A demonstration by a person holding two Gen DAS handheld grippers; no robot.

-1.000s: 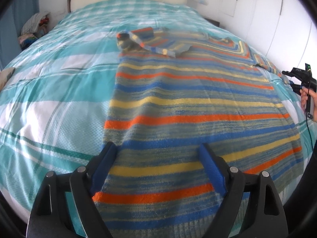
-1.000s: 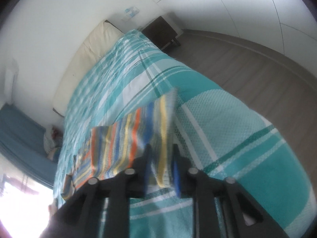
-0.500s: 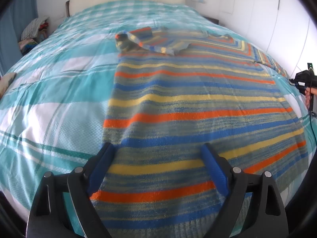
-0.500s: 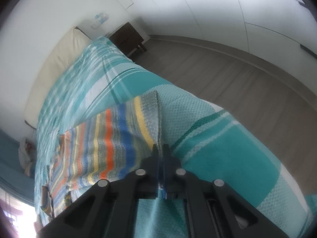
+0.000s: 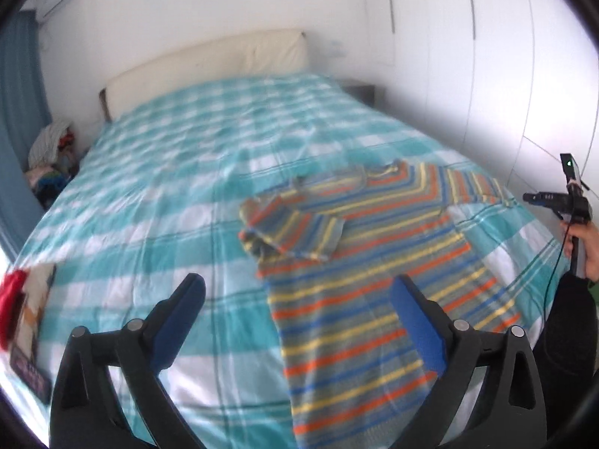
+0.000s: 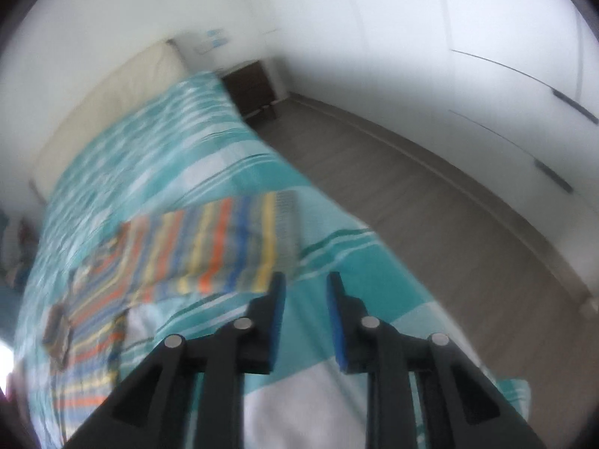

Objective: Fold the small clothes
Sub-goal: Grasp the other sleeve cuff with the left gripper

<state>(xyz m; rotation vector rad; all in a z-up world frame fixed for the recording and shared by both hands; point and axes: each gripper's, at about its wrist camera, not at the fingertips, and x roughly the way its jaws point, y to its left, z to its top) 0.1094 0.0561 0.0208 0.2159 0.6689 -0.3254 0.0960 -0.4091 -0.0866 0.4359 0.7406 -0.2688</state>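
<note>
Blue-padded jaws of the left claw [image 5: 297, 321] stand wide apart, having just opened further, with nothing between them, above the bed [image 5: 157, 194]. The right claw [image 6: 305, 299], at the bed's far edge, has just parted slightly; its narrow gap is empty, so the cloth seems released. The striped sweater [image 5: 374, 292] lies flat on the teal checked bedcover, one sleeve [image 5: 292, 230] already folded across the chest. Both claws appear pulled back, likely to take a fresh grip for another fold.
</note>
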